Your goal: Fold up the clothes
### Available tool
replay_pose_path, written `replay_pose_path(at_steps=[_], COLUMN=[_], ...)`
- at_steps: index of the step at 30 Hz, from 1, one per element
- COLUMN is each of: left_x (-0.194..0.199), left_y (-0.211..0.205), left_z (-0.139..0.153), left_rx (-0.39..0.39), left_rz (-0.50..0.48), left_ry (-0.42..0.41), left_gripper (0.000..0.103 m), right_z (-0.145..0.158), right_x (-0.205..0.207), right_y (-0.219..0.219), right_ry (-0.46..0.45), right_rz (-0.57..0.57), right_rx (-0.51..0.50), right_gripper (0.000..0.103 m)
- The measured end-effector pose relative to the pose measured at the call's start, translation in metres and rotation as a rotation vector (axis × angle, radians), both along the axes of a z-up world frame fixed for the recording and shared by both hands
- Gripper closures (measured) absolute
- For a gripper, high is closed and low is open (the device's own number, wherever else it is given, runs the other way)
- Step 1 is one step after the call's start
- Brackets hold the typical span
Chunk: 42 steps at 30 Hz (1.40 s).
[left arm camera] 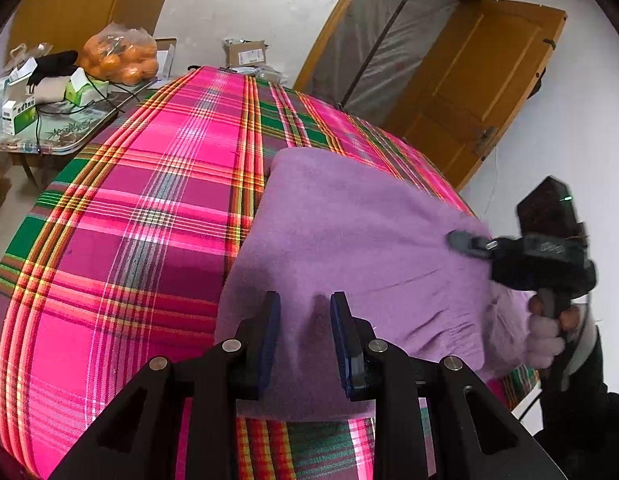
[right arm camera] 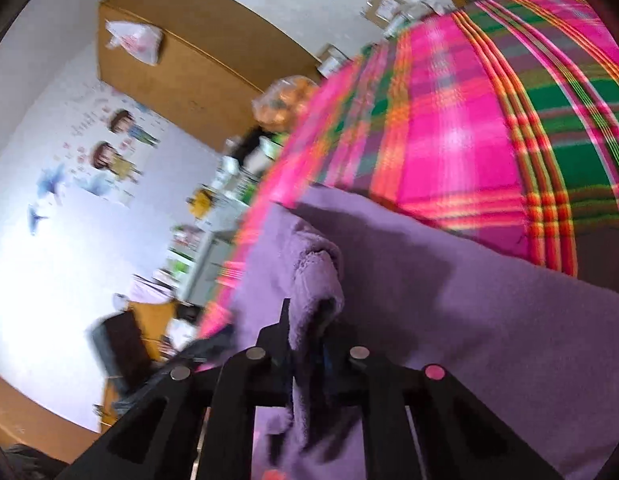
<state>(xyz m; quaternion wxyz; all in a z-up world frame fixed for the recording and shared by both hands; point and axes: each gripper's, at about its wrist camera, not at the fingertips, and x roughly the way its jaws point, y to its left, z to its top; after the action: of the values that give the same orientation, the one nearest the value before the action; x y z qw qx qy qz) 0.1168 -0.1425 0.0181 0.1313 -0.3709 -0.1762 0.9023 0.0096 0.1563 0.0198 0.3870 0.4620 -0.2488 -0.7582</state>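
Purple fleece, one garment (left arm camera: 349, 240), lies on the pink plaid bedcover (left arm camera: 129, 200); the right gripper (right arm camera: 309, 344) pinches a bunched fold at its edge, while the left gripper (left arm camera: 305, 332) straddles a ridge of cloth, and I cannot tell whether its pads grip it. Judging by that thick, soft bunch, the right pinch could slip or drag the whole garment askew. Two grippers, one bag of oranges (left arm camera: 119, 56).

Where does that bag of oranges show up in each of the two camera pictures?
Left wrist view: the bag of oranges sits at upper left, on the side table beyond the plaid cloth.
Right wrist view: the bag of oranges is a blurred orange patch above centre, just left of the plaid cloth's edge.
Shared landmark: the purple garment lying on the plaid cloth.
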Motion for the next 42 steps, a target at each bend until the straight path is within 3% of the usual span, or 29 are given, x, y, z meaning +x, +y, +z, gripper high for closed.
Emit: replay_pose_path(at_steps=[6, 8, 13, 20, 23, 26, 28, 29, 30, 33, 35, 37, 38, 40, 42], left_x=[0.000, 0.002, 0.003, -0.001, -0.008, -0.019, -0.027, -0.030, -0.035, -0.047, -0.056, -0.068, -0.074, -0.091, -0.105], left_y=[0.003, 0.004, 0.011, 0.027, 0.023, 0.013, 0.009, 0.007, 0.007, 0.006, 0.009, 0.015, 0.019, 0.025, 0.020], left_z=[0.001, 0.002, 0.003, 0.005, 0.008, 0.013, 0.015, 0.017, 0.018, 0.021, 0.024, 0.026, 0.024, 0.010, -0.005], left_rx=[-0.001, -0.006, 0.001, -0.007, -0.005, -0.008, -0.010, -0.014, -0.027, -0.062, -0.073, -0.084, -0.095, -0.125, -0.098], left_rz=[-0.009, -0.015, -0.040, -0.081, -0.060, -0.023, -0.006, -0.001, 0.002, 0.003, -0.013, -0.040, -0.051, -0.054, -0.032], left_ry=[0.005, 0.010, 0.012, 0.025, 0.034, 0.042, 0.043, 0.041, 0.038, 0.031, 0.033, 0.042, 0.038, -0.008, -0.071], left_gripper=[0.076, 0.076, 0.076, 0.076, 0.076, 0.076, 0.076, 0.076, 0.076, 0.076, 0.076, 0.076, 0.076, 0.076, 0.076], right_z=[-0.025, -0.031, -0.019, 0.019, 0.030, 0.022, 0.001, -0.010, -0.018, -0.027, -0.020, -0.011, -0.010, -0.008, -0.010], right_x=[-0.005, -0.007, -0.008, 0.011, 0.017, 0.010, -0.003, -0.009, -0.013, -0.017, -0.015, -0.014, -0.015, -0.018, -0.020], right_y=[0.014, 0.017, 0.025, 0.031, 0.018, -0.014, -0.018, -0.017, -0.014, 0.000, -0.002, -0.007, -0.011, -0.019, -0.024], right_ry=[-0.103, -0.119, -0.041, 0.154, 0.211, 0.204, 0.135, 0.097, 0.067, 0.015, 0.037, 0.055, 0.062, 0.076, 0.073], right_rz=[-0.062, -0.084, -0.141, -0.212, -0.157, -0.081, -0.091, -0.103, -0.116, -0.155, -0.152, -0.136, -0.126, -0.106, -0.094], right_rx=[0.016, 0.011, 0.078, 0.067, 0.004, 0.083, 0.142, 0.169, 0.173, 0.127, 0.146, 0.132, 0.137, 0.148, 0.159], right_gripper=[0.092, 0.087, 0.072, 0.072, 0.070, 0.070, 0.073, 0.079, 0.103, 0.103, 0.102, 0.090, 0.089, 0.089, 0.089])
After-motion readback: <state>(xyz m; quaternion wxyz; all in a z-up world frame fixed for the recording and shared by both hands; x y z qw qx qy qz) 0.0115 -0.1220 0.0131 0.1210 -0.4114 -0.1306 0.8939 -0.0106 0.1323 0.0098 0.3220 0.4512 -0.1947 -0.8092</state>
